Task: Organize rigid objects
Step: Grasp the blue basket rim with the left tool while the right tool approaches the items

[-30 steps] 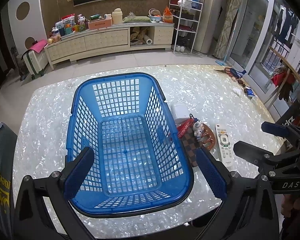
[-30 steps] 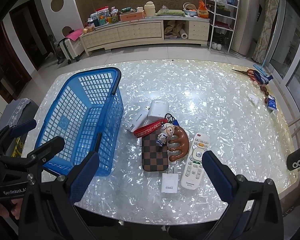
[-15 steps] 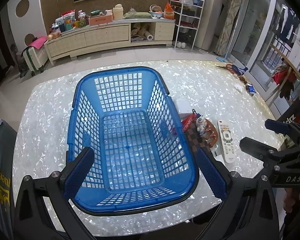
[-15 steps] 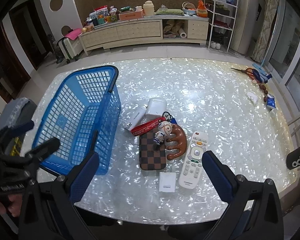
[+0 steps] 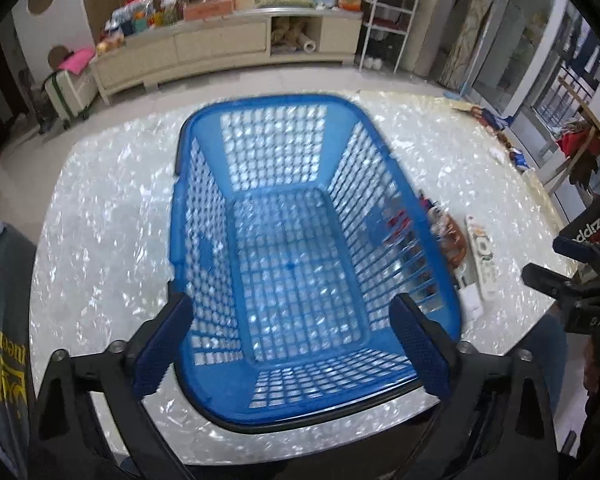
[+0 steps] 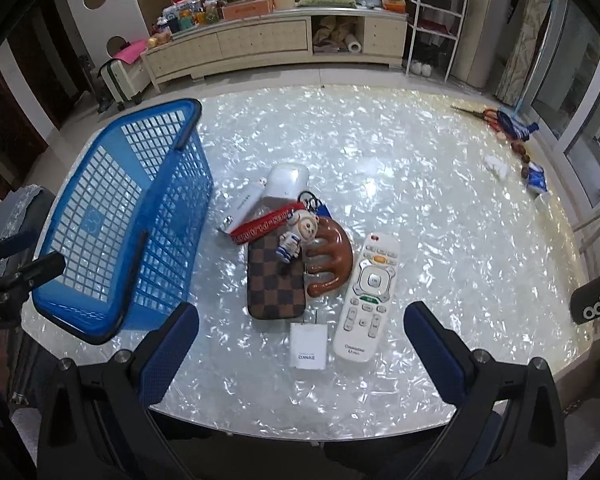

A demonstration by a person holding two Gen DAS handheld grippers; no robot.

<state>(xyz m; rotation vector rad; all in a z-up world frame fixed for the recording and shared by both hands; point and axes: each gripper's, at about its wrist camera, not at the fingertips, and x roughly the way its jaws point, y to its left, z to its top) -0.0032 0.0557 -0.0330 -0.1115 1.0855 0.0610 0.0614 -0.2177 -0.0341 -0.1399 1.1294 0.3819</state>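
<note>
An empty blue mesh basket [image 5: 284, 404] stands on the pearly table, left of the clutter [image 6: 112, 216]. My left gripper [image 5: 292, 340] hangs over its near end; the jaws are closing, with the basket's near wall between them and untouched. The right gripper [image 6: 300, 320] is open above the table's near edge, nothing gripped. Ahead of it lie a white remote [image 6: 370, 296], a checkered brown case [image 6: 274, 284], a brown wooden claw massager [image 6: 332, 260], an astronaut keychain [image 6: 294, 236] on a red lanyard [image 6: 260, 226], a white box [image 6: 288, 180], a white stick [image 6: 244, 202] and a small white card [image 6: 309, 346].
Scissors [image 6: 500, 118] and small scraps lie at the table's far right edge. A grey garment [image 5: 4, 320] hangs at the left. Beyond the table stand a long low cabinet [image 6: 260, 44] and a wire shelf [image 6: 432, 20].
The left gripper has moved forward and down over the basket, which now looks larger and sits further right; its fingers stand slightly closer. The right gripper has sunk toward the clutter.
</note>
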